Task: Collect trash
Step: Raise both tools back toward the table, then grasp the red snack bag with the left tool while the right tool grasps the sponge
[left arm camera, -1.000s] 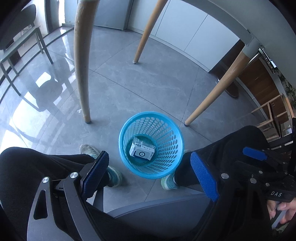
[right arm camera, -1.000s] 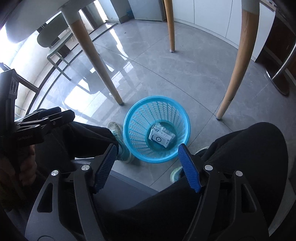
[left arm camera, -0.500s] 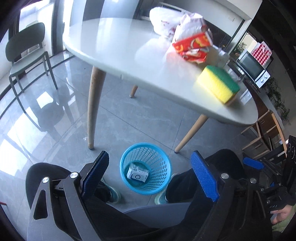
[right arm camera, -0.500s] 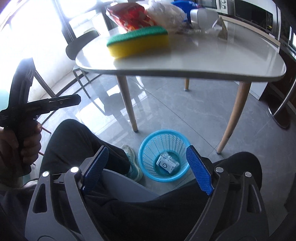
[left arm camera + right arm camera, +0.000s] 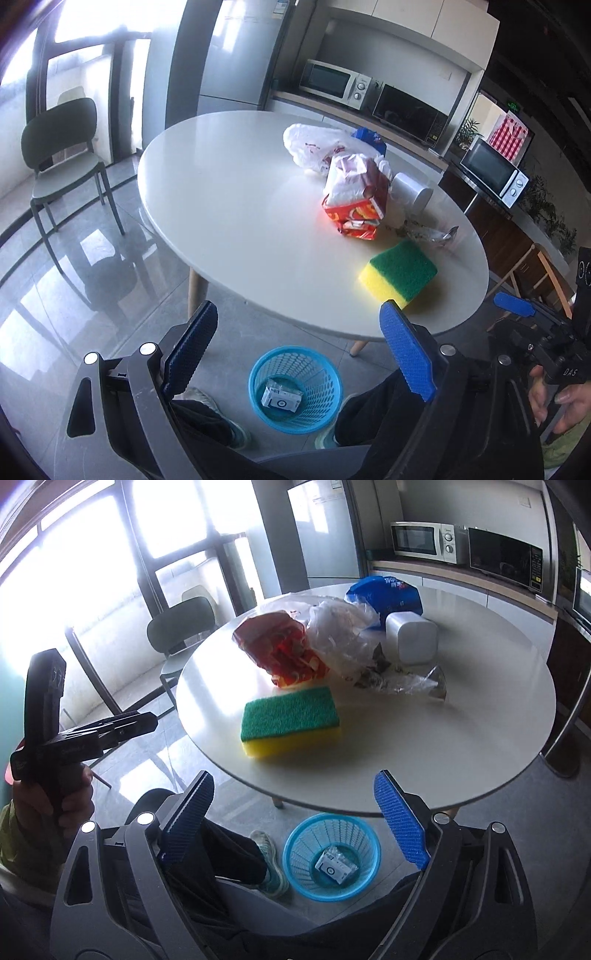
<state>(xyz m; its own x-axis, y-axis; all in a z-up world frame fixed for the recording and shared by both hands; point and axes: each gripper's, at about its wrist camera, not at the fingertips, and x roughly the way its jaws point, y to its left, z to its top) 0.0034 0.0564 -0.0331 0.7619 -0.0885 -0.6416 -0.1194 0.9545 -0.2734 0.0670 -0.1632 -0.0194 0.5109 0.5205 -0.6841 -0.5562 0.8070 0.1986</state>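
Trash lies on the round white table [image 5: 240,206] [image 5: 461,720]: a red snack bag [image 5: 354,206] [image 5: 284,650], a white plastic bag [image 5: 314,147], a blue bag [image 5: 384,594] and a crumpled clear wrapper [image 5: 432,234] [image 5: 402,681]. A green-and-yellow sponge [image 5: 400,273] [image 5: 290,720] sits near the front edge. On the floor below stands a blue mesh basket [image 5: 255,384] [image 5: 295,864] with a white box [image 5: 281,398] [image 5: 336,866] inside. My left gripper [image 5: 298,306] and right gripper [image 5: 293,775] hover before the table edge, both open and empty.
A white container [image 5: 410,194] [image 5: 412,642] stands behind the trash. The person's legs and shoes flank the basket. A green chair [image 5: 62,155] [image 5: 181,627] is at the far left. Microwaves [image 5: 332,79] line the back counter.
Both grippers rose from under the table and tilted up, so the tabletop with the trash came into view. The right jaws spread wider. The box stays in the basket.
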